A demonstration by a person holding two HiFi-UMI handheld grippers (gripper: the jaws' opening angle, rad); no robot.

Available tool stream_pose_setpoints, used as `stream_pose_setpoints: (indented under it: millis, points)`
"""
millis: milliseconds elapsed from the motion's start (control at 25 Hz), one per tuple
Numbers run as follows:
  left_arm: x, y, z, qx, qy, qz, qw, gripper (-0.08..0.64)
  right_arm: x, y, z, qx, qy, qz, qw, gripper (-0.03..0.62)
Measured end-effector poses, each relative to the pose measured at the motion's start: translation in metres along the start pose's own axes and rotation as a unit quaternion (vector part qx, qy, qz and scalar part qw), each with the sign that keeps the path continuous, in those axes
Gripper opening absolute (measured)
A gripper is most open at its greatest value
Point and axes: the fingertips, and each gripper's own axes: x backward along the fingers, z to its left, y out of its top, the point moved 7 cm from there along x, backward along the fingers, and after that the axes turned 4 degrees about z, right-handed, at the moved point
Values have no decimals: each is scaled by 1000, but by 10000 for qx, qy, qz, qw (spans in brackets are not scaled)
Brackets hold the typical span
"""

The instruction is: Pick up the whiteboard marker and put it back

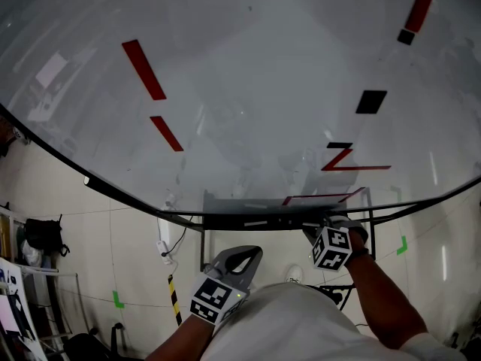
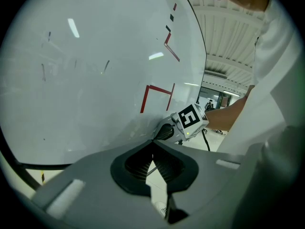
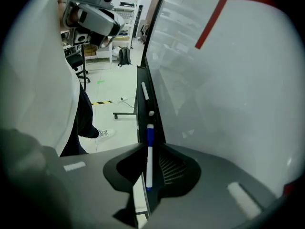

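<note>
The whiteboard marker has a white body and a blue cap. It lies along the black tray at the foot of the whiteboard, in line with the tray. My right gripper straddles the marker, open only a little: a dark strip shows between the marker and the ribbed right pad. In the head view this gripper is at the tray, and the marker itself is hidden there. My left gripper hangs lower, off the board, shut and empty.
More markers lie farther along the tray. Red lines and black blocks mark the whiteboard. Below it are the stand's frame, a cable, yellow-black floor tape and a dark bag at the left.
</note>
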Motion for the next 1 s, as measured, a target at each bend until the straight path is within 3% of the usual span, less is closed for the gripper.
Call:
stream_pose_setpoints:
  millis: [520,680,1000]
  points:
    - [6,-3,11,126,134,-59,9998,17,-16,1,1,465,149,241,9985,58]
    - [7,-4,14,143,161,-75,9997,17,-20,3,1,475,227,333,9981,28]
    - [8,-6,15,142,125,-45,9998,17,-21,3,1,381,212,364,9984,26]
